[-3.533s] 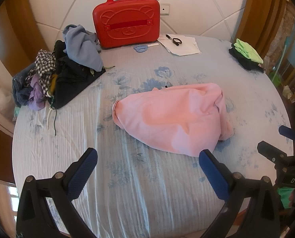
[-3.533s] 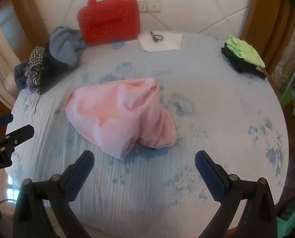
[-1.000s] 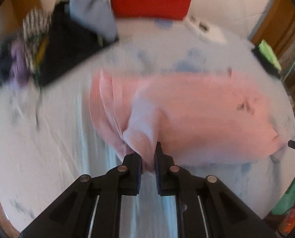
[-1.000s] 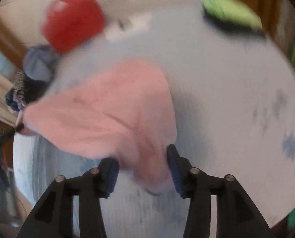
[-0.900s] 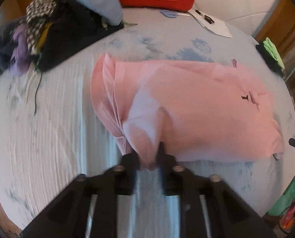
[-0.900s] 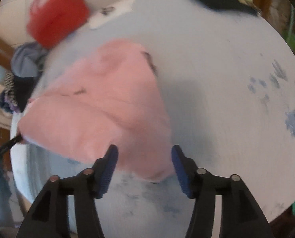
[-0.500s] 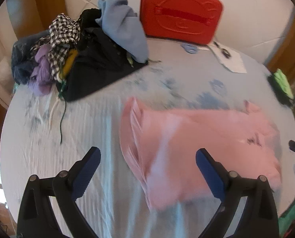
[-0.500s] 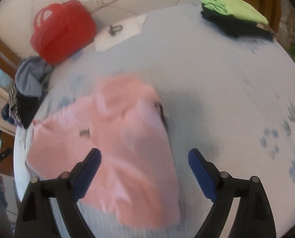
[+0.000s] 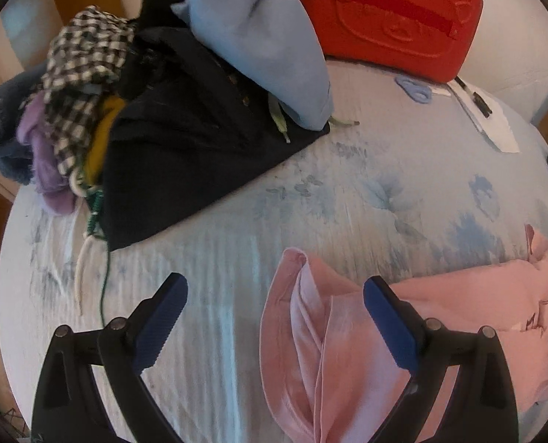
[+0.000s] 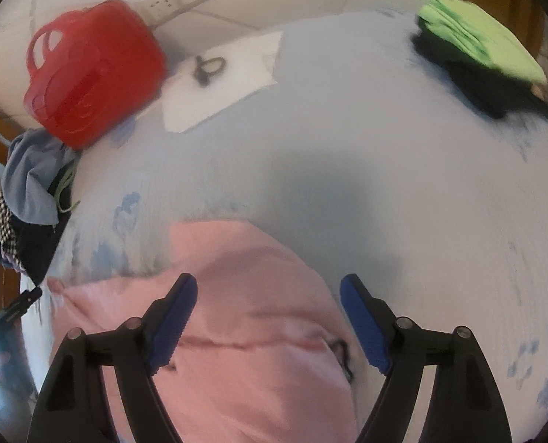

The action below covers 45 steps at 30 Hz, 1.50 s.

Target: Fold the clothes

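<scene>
Both grippers have their jaws wide apart with nothing in them. The left gripper (image 9: 275, 325) hovers over the pink shirt's (image 9: 469, 317) folded edge, the right gripper (image 10: 268, 325) over its other end. The shirt lies spread on the bed (image 9: 347, 199), well apart from the clothes pile (image 9: 170, 110) and the red case (image 9: 384, 14) behind it.

Splayed right gripper (image 10: 268, 317) over seemingly creased pink garment (image 10: 259, 369)

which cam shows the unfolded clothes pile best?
Left wrist: the clothes pile is sharp and nearly whole, showing checked, purple, black and blue garments. Right wrist catches only a small, blurred sliver at its left edge.
</scene>
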Each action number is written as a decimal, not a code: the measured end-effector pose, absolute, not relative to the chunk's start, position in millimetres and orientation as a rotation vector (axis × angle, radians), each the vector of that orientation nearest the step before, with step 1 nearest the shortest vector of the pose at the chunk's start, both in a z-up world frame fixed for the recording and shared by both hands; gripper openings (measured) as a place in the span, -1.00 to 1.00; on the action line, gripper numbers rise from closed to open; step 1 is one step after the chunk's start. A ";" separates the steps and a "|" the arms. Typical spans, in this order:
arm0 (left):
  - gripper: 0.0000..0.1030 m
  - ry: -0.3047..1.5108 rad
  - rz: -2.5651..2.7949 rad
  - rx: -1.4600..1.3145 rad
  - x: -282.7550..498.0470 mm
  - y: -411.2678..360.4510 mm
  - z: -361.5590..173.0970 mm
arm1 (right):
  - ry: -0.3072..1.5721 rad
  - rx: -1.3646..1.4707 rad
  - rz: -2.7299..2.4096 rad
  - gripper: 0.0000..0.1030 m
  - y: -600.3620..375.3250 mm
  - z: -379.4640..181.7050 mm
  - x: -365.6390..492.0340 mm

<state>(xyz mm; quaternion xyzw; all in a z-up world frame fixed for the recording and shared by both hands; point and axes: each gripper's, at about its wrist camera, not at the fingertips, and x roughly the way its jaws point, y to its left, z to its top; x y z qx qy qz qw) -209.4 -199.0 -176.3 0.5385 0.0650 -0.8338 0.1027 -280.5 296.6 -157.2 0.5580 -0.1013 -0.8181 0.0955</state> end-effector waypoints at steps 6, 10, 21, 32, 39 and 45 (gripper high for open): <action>0.53 0.243 -2.439 1.695 -216.5 -186.2 -196.9 | -0.089 1.682 -2.360 0.56 249.2 -166.2 -306.9; 0.48 0.260 -2.408 1.727 -217.2 -182.0 -207.4 | 0.007 1.720 -2.328 0.56 228.6 -187.6 -326.1; -0.85 0.141 -2.517 1.615 -197.6 -156.3 -148.5 | 0.283 1.642 -2.262 -0.92 203.6 -195.7 -309.7; -0.92 0.089 -2.639 1.255 -242.8 -173.3 -44.4 | 0.071 1.179 -2.658 -0.79 254.8 -46.3 -359.5; 0.33 0.191 -2.676 1.525 -230.6 -145.9 -89.8 | -0.123 1.398 -2.672 -0.04 283.9 -68.4 -349.9; 0.53 0.202 -2.591 1.697 -216.9 -130.3 -141.6 | -0.228 1.626 -2.496 0.04 305.5 -127.3 -299.4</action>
